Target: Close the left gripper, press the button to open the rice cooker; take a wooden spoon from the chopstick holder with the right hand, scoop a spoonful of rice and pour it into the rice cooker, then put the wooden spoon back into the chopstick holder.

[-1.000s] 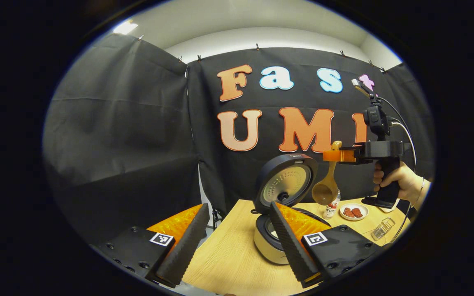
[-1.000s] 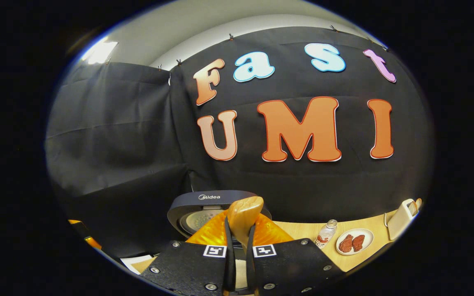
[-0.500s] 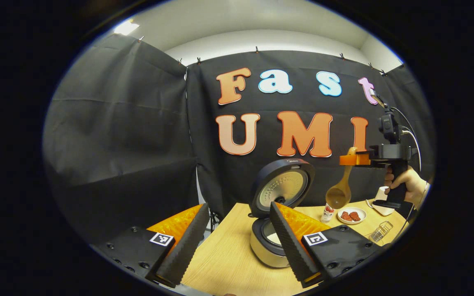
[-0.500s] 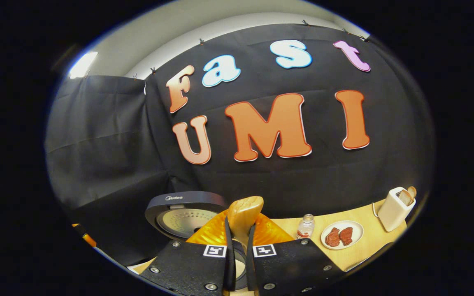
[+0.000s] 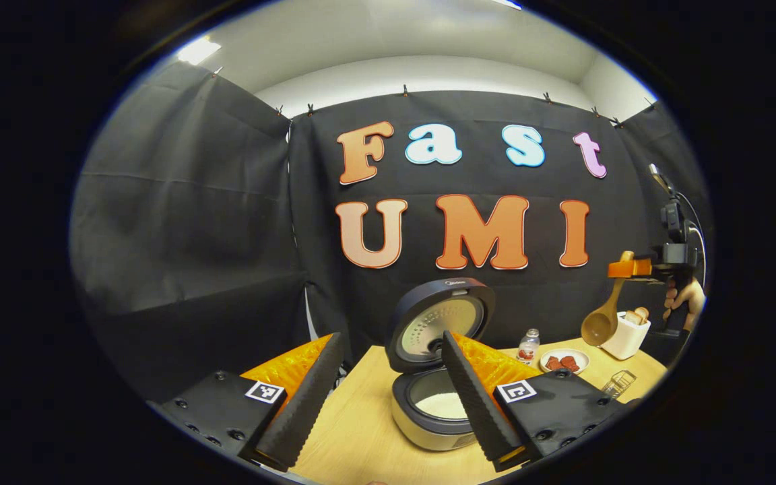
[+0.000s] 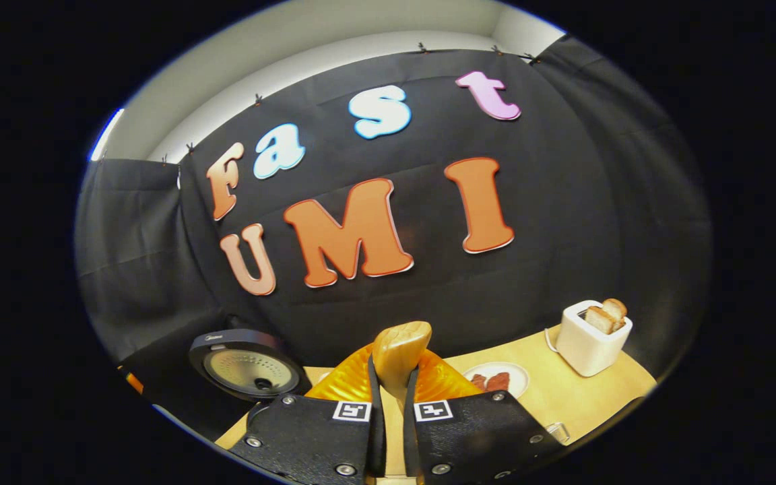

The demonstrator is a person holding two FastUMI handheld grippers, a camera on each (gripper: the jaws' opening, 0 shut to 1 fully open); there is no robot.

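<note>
The rice cooker stands open on the wooden table, lid raised, white rice in its pot. My left gripper hovers in front of it, open and holding nothing. At the far right a hand holds my right gripper, shut on the handle of the wooden spoon, whose bowl hangs down above the toaster. In the right gripper view the spoon handle sticks up between the shut fingers of my right gripper, and the cooker lid lies to the lower left.
A white toaster with bread stands at the table's right. A plate of red food and a small bottle sit behind the cooker. A wire chopstick holder stands near the right front edge.
The right gripper has carried the spoon from above the cooker off to the right, over the toaster side. The left gripper has drawn back a little, staying open.
</note>
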